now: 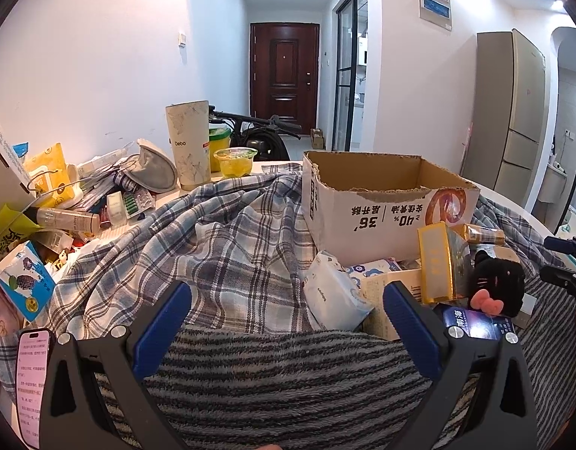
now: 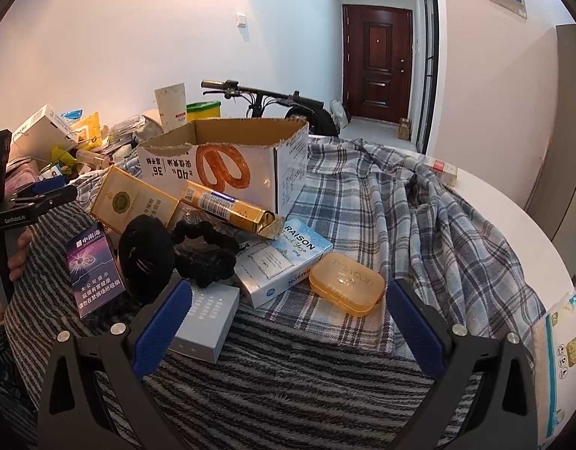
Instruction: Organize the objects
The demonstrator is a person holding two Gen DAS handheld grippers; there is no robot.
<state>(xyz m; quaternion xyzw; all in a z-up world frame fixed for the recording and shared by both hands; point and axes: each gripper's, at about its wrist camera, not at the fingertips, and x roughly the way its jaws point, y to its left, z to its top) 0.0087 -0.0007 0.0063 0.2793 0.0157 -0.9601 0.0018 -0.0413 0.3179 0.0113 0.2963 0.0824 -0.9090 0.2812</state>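
My left gripper [image 1: 288, 322] is open and empty above a striped fleece cloth [image 1: 288, 382]; a plaid cloth [image 1: 213, 247] lies ahead of it. To its right sit a white tissue pack [image 1: 333, 292], a gold box [image 1: 438, 262], a black plush with a pink bow [image 1: 498, 285] and a blue cigarette pack [image 1: 479, 324]. My right gripper [image 2: 288, 322] is also open and empty. Between and ahead of its fingers lie a grey-white box [image 2: 209, 322], a RAISON box [image 2: 284, 266] and an orange translucent case [image 2: 348, 288]. An open cardboard box [image 2: 228, 161] stands behind them.
A black scrunchie [image 2: 209, 255] and a gold tube pack [image 2: 231, 206] lie by the cardboard box. The table's left end is piled with packets, bottles and a tall tumbler [image 1: 188, 146]. A phone [image 1: 33, 375] lies at the near left, and a scooter handlebar [image 2: 261, 93] stands behind the table.
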